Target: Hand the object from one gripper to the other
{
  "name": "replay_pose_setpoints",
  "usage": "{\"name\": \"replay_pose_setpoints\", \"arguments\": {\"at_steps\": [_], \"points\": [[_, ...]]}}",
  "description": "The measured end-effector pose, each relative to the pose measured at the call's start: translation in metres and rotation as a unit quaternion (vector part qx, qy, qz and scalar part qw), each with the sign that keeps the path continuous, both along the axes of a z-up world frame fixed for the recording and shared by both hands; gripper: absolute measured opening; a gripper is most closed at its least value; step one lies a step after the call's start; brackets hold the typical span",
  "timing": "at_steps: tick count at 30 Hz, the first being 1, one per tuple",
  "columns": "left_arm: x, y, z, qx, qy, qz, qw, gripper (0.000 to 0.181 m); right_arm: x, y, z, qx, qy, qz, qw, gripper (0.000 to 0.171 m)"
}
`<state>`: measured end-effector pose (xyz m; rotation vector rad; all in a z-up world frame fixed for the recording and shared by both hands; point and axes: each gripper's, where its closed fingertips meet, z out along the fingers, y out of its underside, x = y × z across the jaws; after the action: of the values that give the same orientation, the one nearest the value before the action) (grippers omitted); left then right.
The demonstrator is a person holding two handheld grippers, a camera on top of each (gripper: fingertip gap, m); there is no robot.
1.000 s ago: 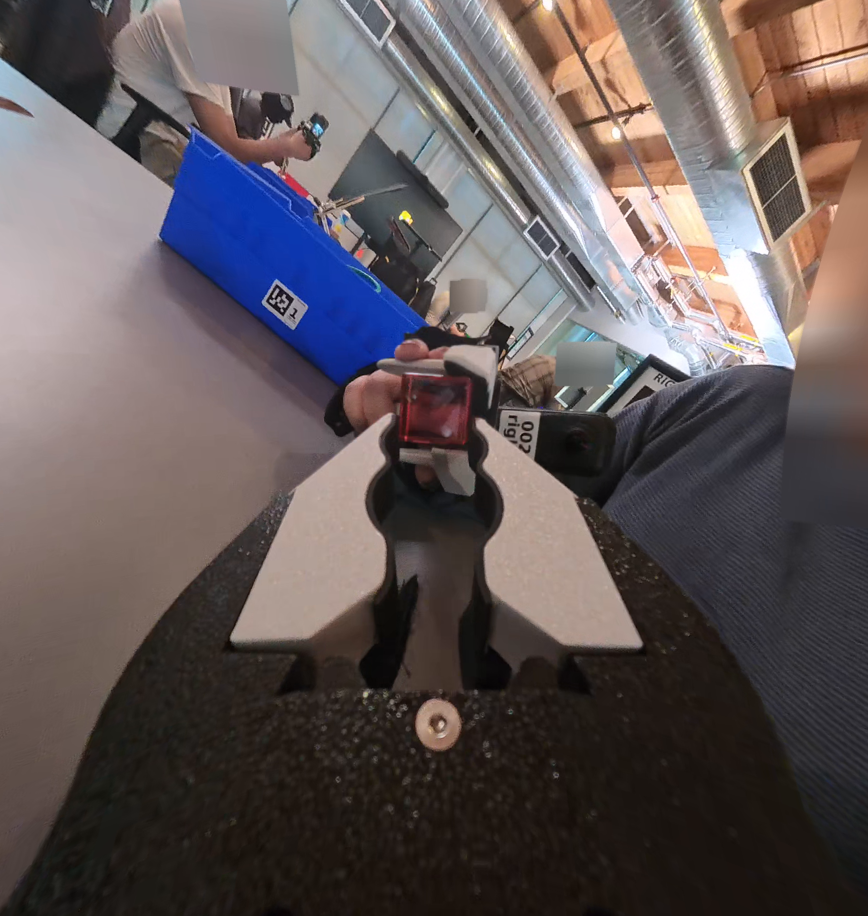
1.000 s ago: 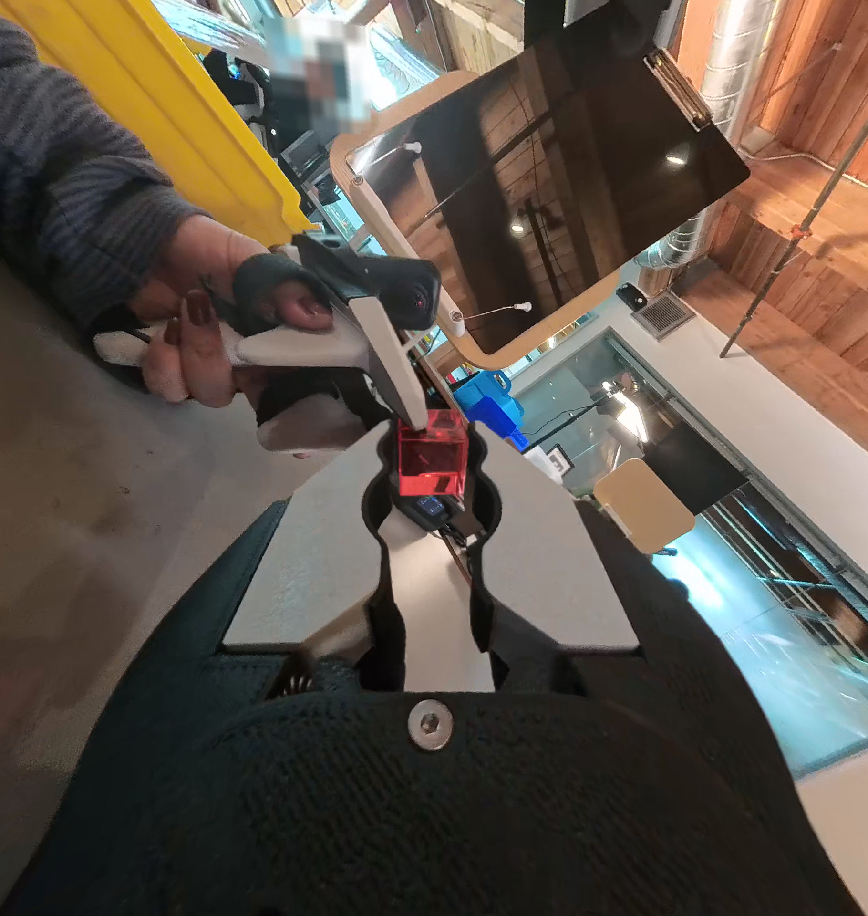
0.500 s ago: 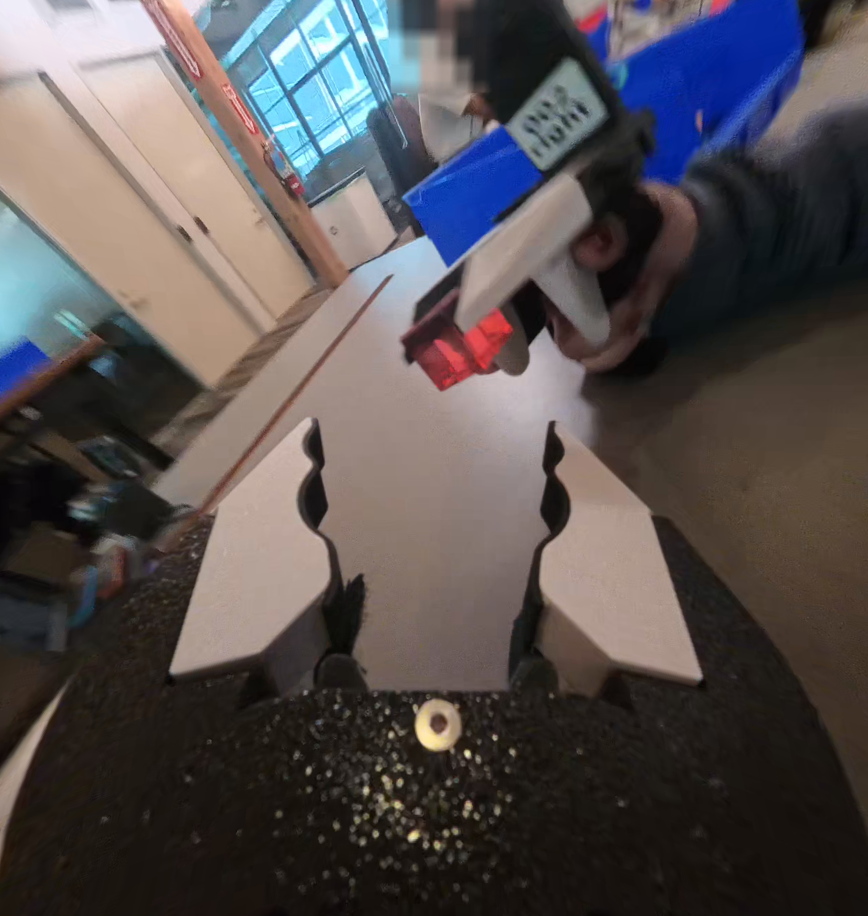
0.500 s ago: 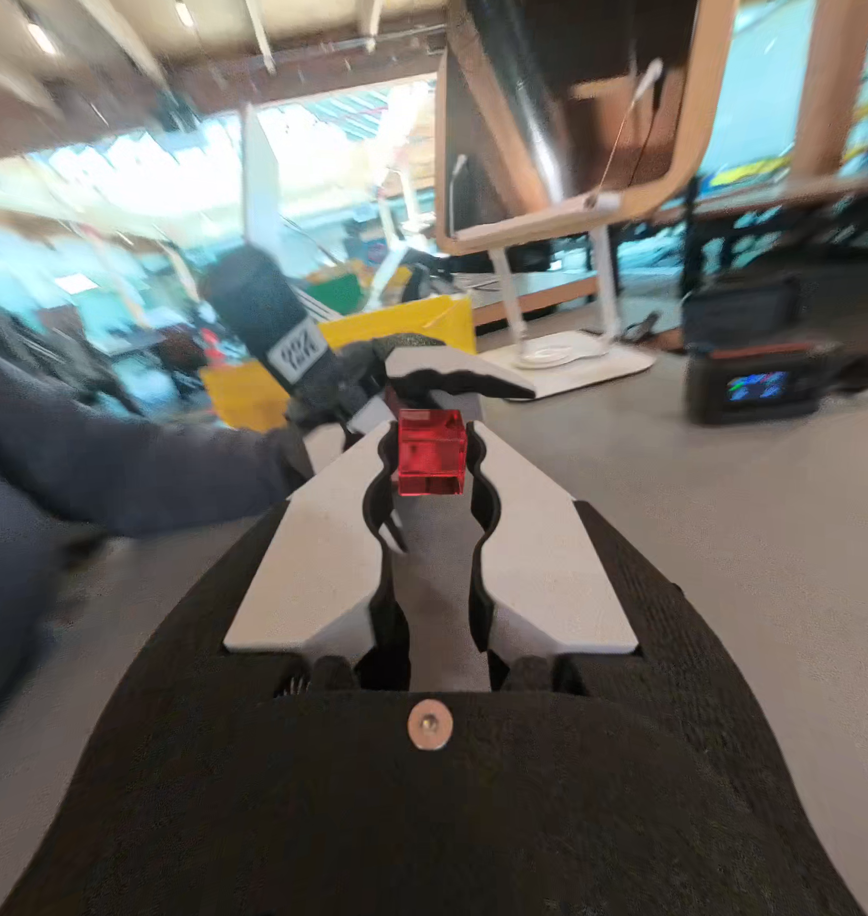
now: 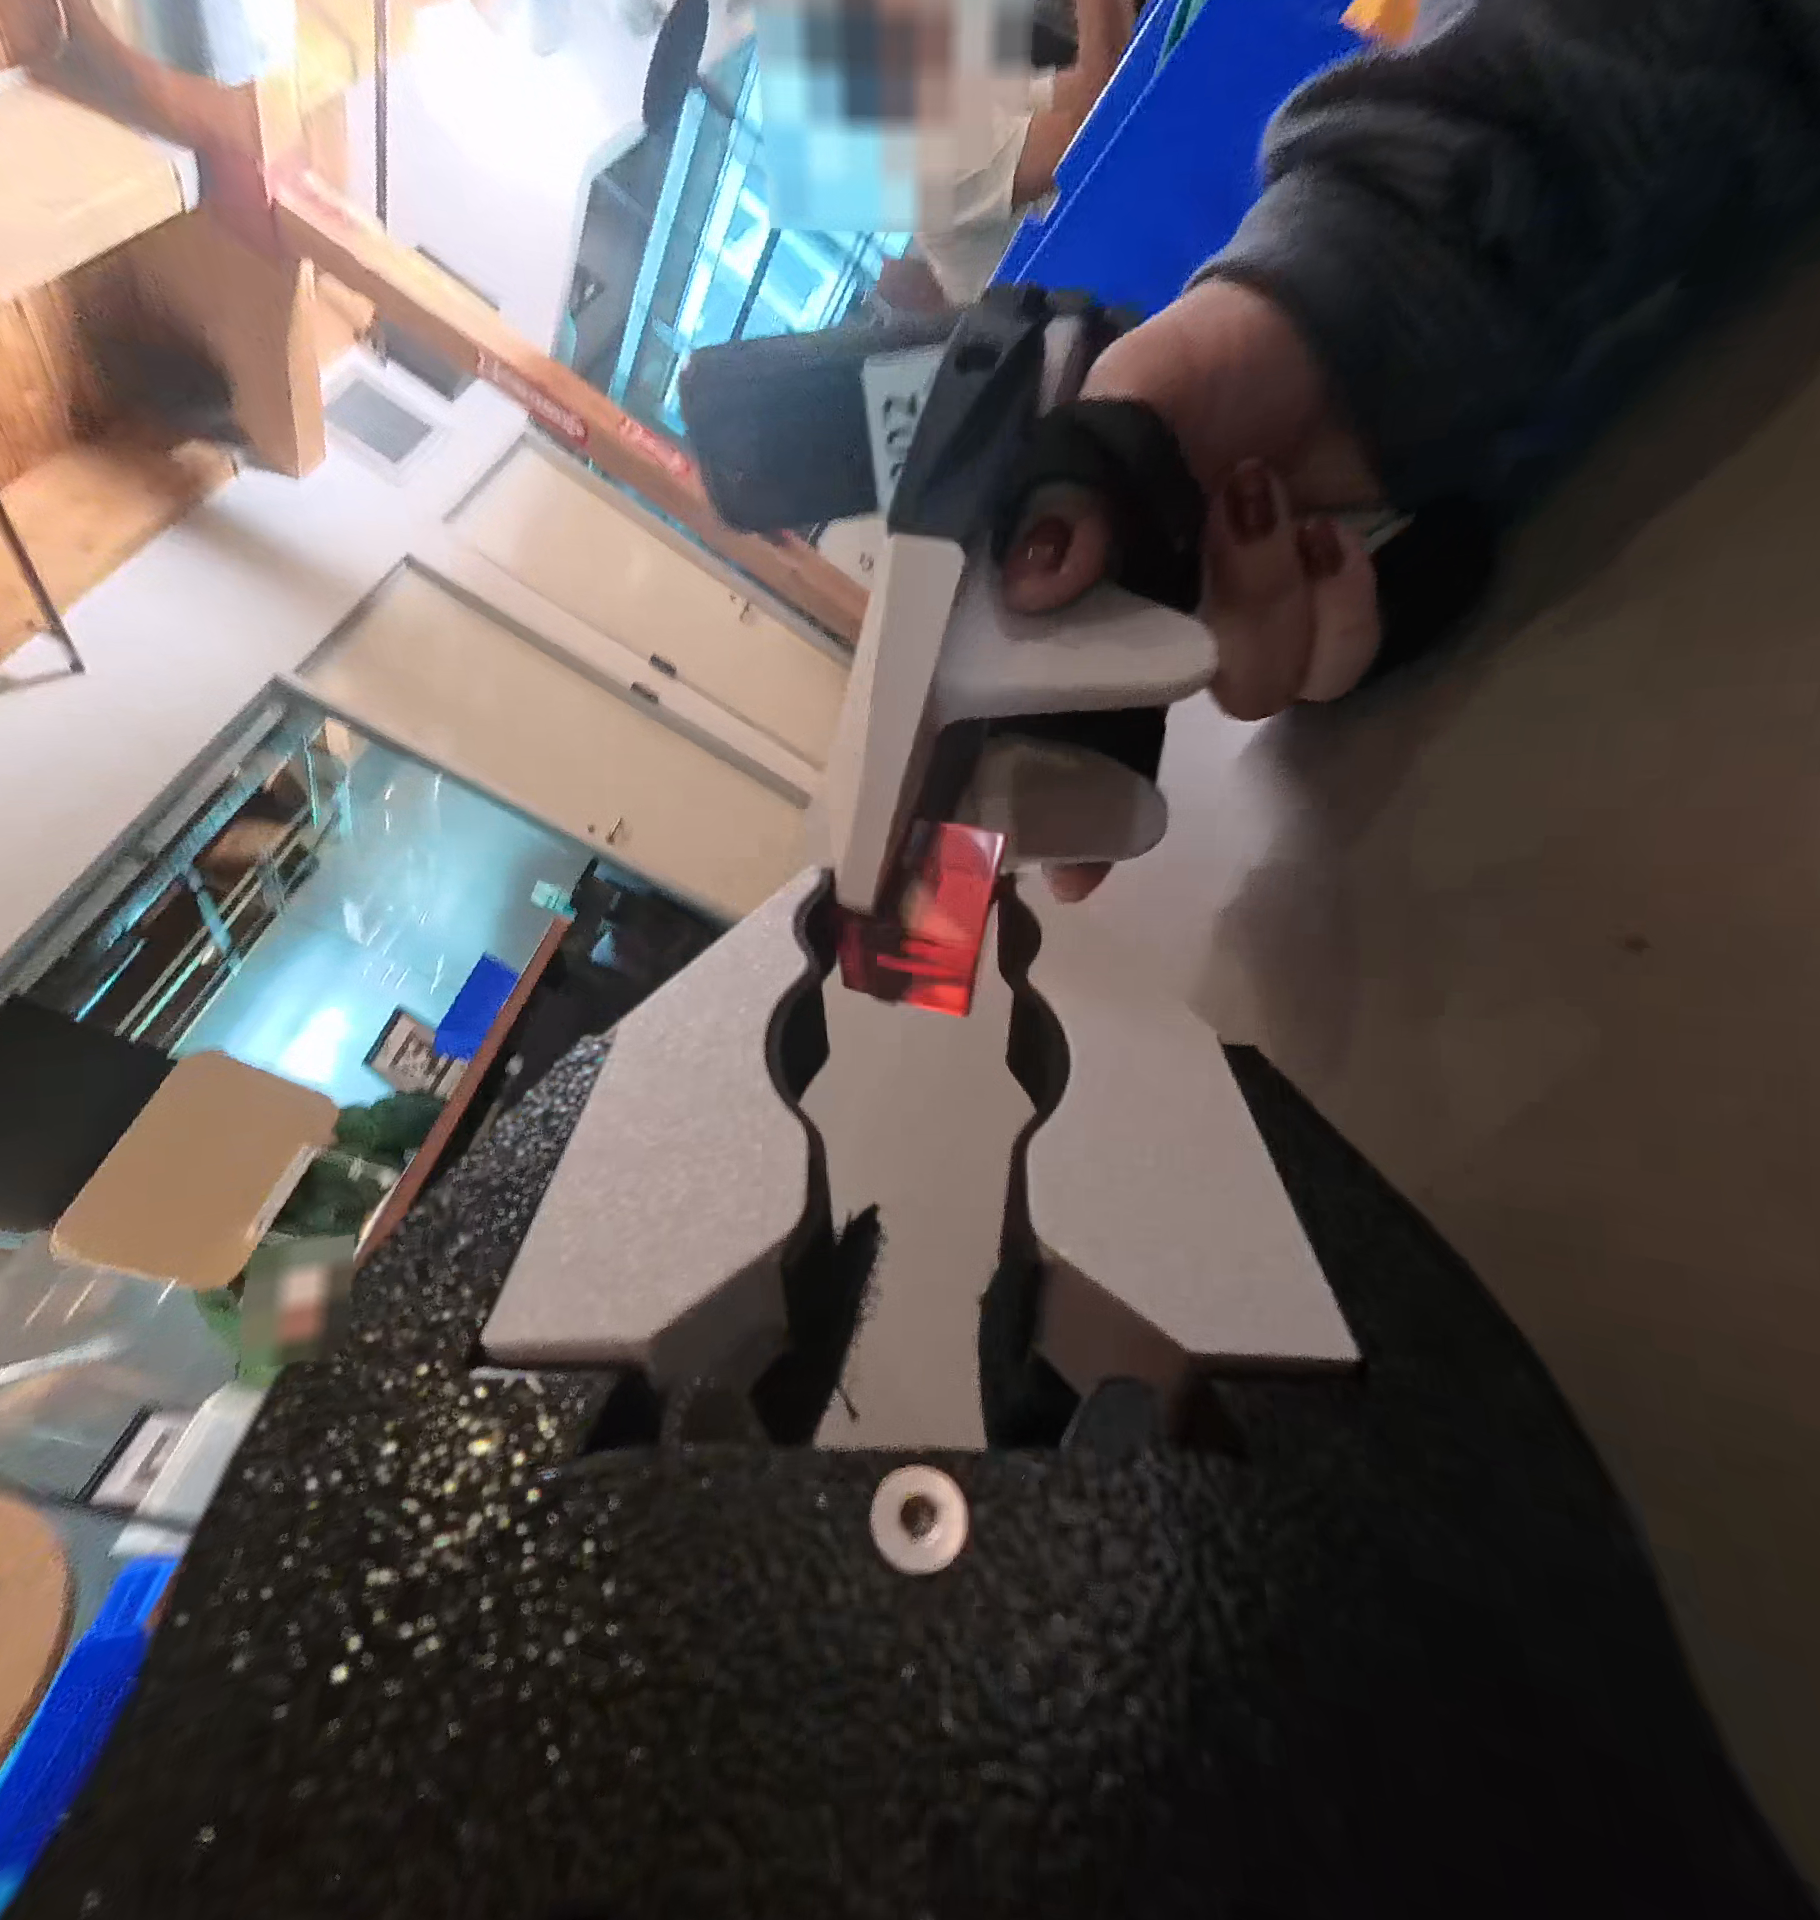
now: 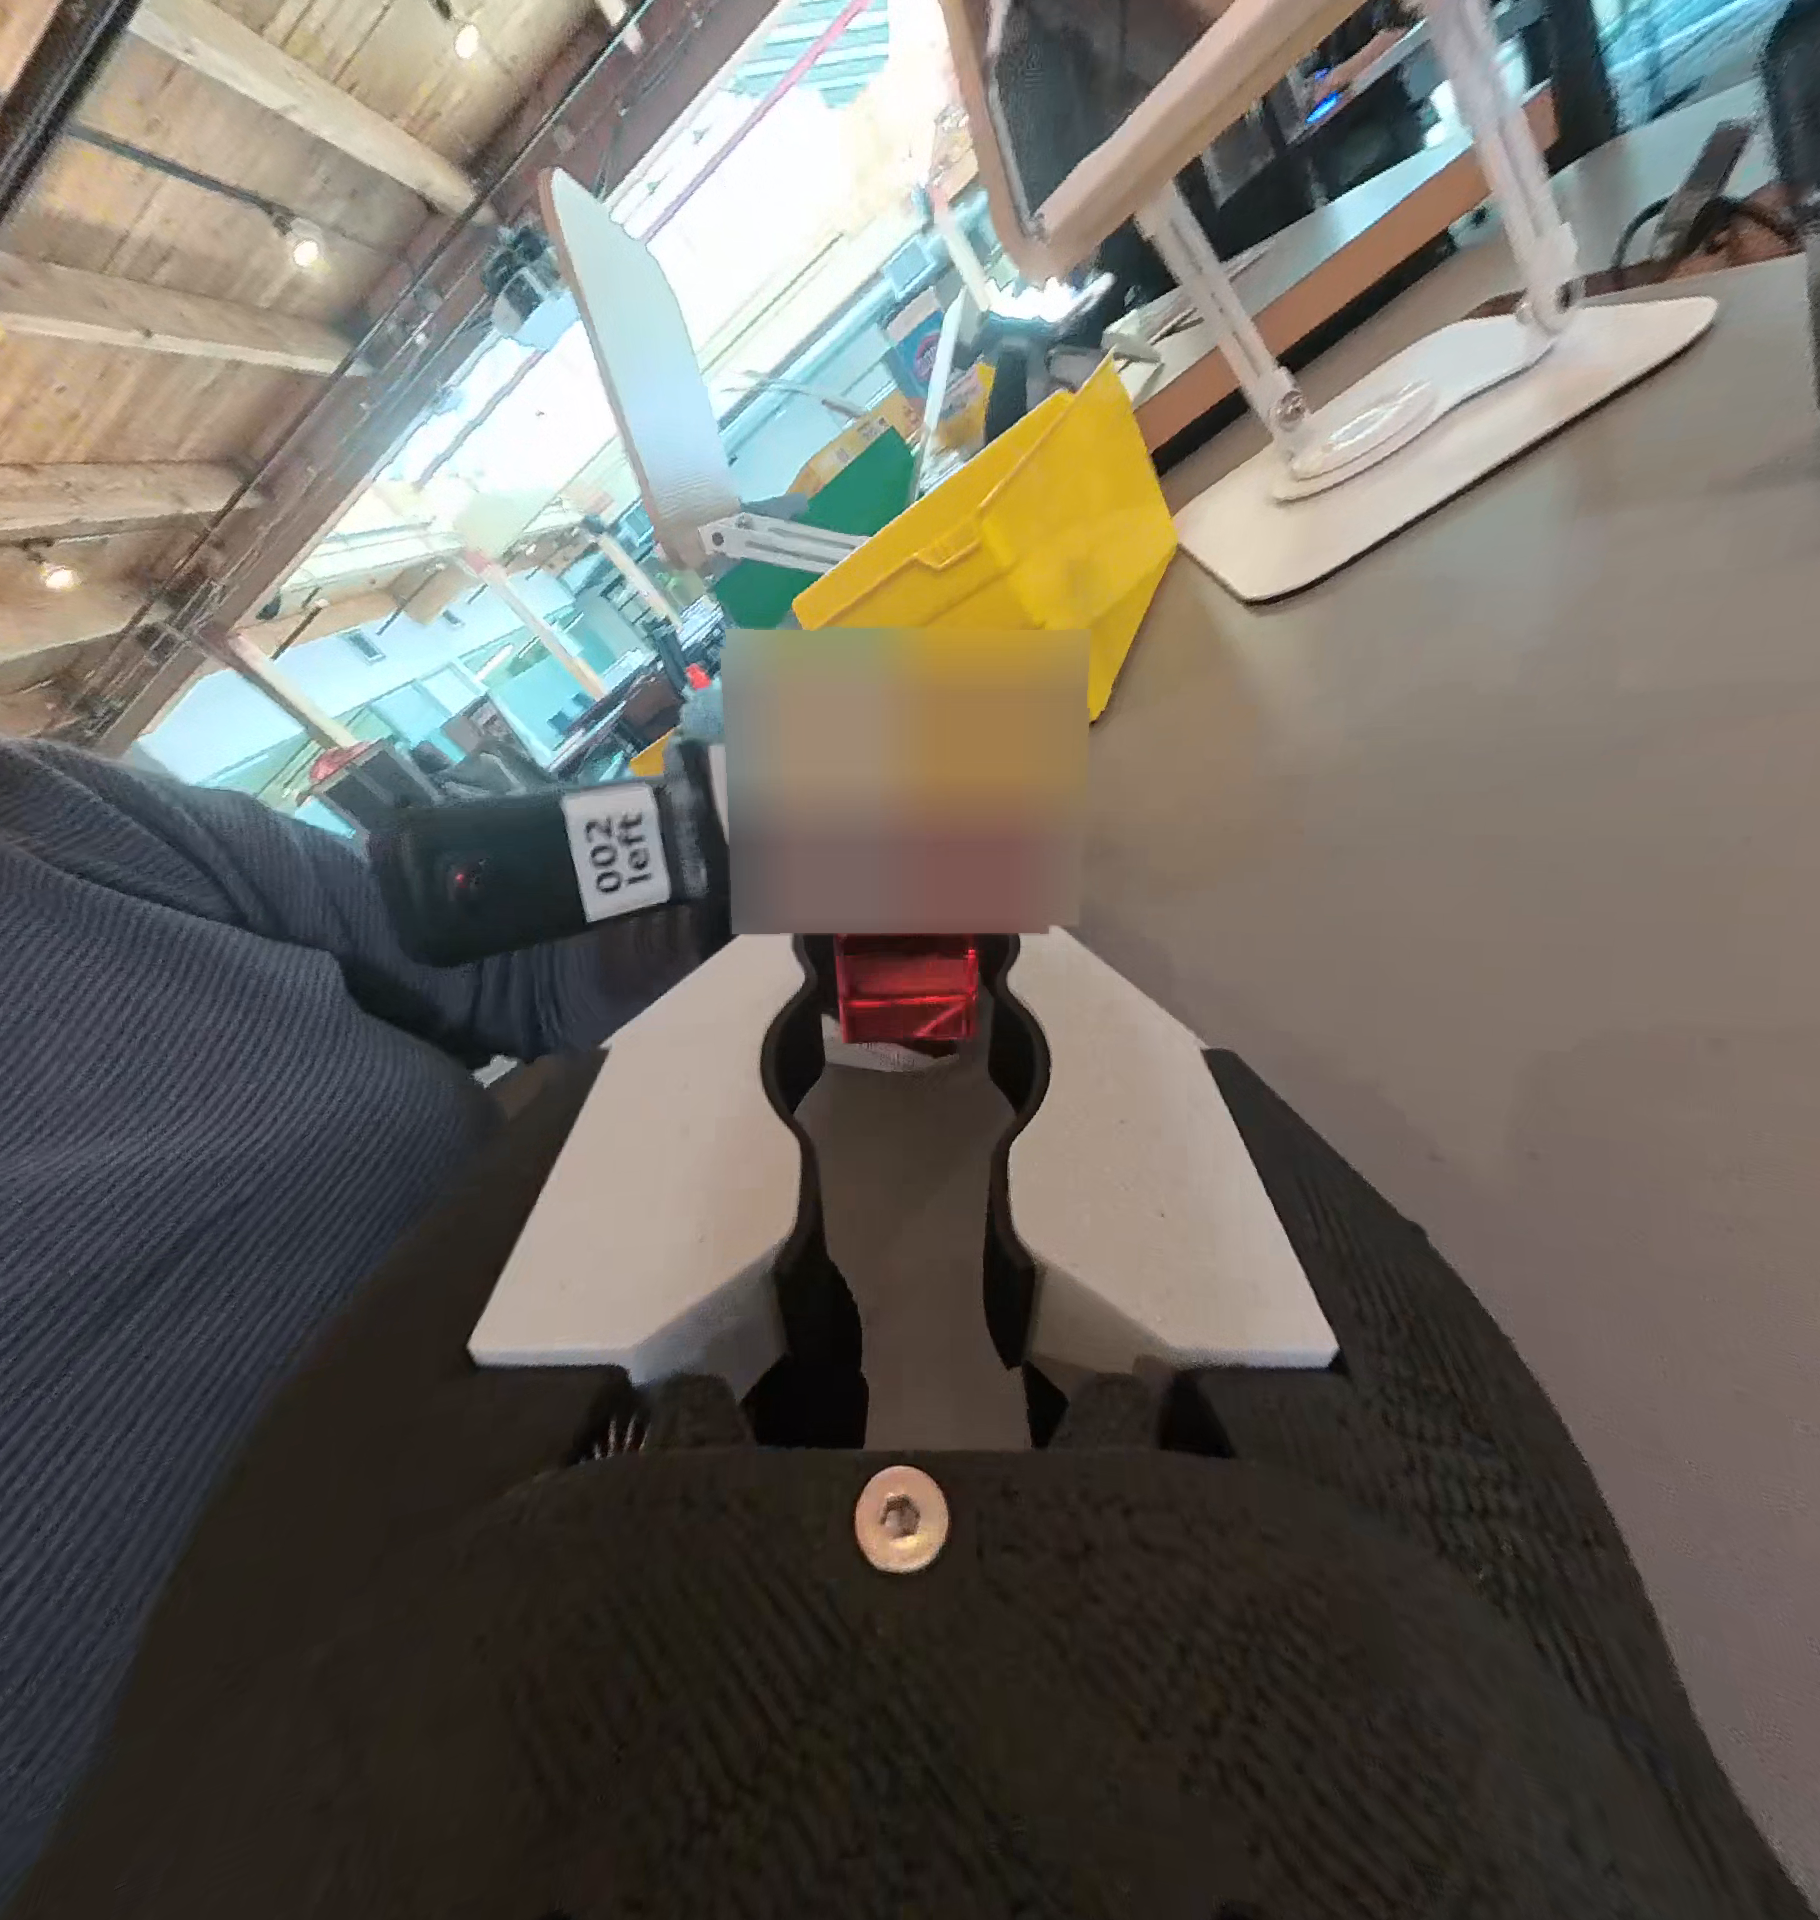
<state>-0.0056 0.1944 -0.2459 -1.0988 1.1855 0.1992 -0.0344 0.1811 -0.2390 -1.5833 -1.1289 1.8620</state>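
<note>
Your left gripper (image 5: 911, 940) and right gripper (image 6: 906, 977) meet tip to tip above the desk (image 6: 1508, 935). Both pinch the red translucent cube (image 5: 921, 961). Your right hand (image 5: 1259, 520) grips its handle, wrist angled downward.

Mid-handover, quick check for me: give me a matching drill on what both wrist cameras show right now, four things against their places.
Things:
1. red cube
2. yellow bin
3. white stand base
4. blue bin

Places:
a. flat on the table, far right of the right wrist view
b. between the right gripper fingertips
c. behind the person's dark sleeve, left wrist view
d. on the table, beyond the blurred patch

Pairs: 1-b, 2-d, 3-a, 4-c
</note>
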Motion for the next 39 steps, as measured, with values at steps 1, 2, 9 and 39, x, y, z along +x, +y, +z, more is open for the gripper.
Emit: {"name": "replay_pose_setpoints", "arguments": {"at_steps": [1,2,9,39], "points": [[-0.004,0.006,-0.001,0.001,0.004,0.027,1.0,0.028,-0.001,0.006,0.001,-0.001,0.004,-0.021,1.0,0.028],[-0.007,0.012,-0.003,-0.001,0.013,0.051,0.999,0.028,-0.001,0.014,0.001,0.002,0.004,-0.048,0.999,0.035],[-0.027,0.033,-0.009,-0.018,0.026,0.142,0.989,0.028,-0.011,0.032,-0.02,0.15,-0.105,-0.169,0.968,0.053],[-0.015,0.023,-0.005,-0.039,-0.018,0.091,0.995,0.025,-0.001,0.02,-0.001,0.009,-0.033,-0.074,0.997,0.051]]}}
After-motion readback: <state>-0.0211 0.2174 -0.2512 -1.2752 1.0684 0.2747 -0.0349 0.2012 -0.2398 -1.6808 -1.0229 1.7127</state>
